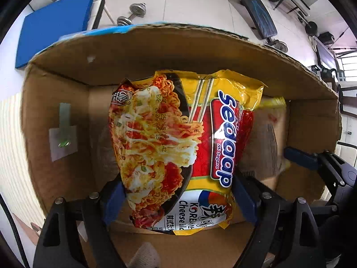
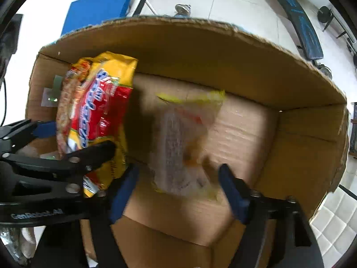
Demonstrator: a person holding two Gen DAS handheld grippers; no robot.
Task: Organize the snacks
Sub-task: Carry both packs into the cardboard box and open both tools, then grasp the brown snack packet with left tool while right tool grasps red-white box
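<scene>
Inside the open cardboard box [image 1: 67,84], the left gripper [image 1: 178,198] has its jaws clamped on a Sedaap noodle packet [image 1: 178,138] near the left wall. The right gripper [image 2: 178,189], jaws wide, hovers over a blurred second packet [image 2: 185,143] lying on the box bottom, with bare cardboard toward the right wall. Beyond the torn far rim lie white floor tiles [image 1: 196,2], a dumbbell [image 1: 131,14] and a blue pad [image 1: 55,26].

Noodle packet [image 1: 178,147]: yellow ground, red panel, blue-and-white lettering, orange noodles pictured in a black bowl. Cardboard box [image 1: 156,51]: plain brown, blue printed outer rim. Second packet [image 2: 185,143]: pale, yellow-edged, blurred. Gripper fingers [image 2: 234,192]: blue pads on black. Floor [image 1: 196,2]: white tiles.
</scene>
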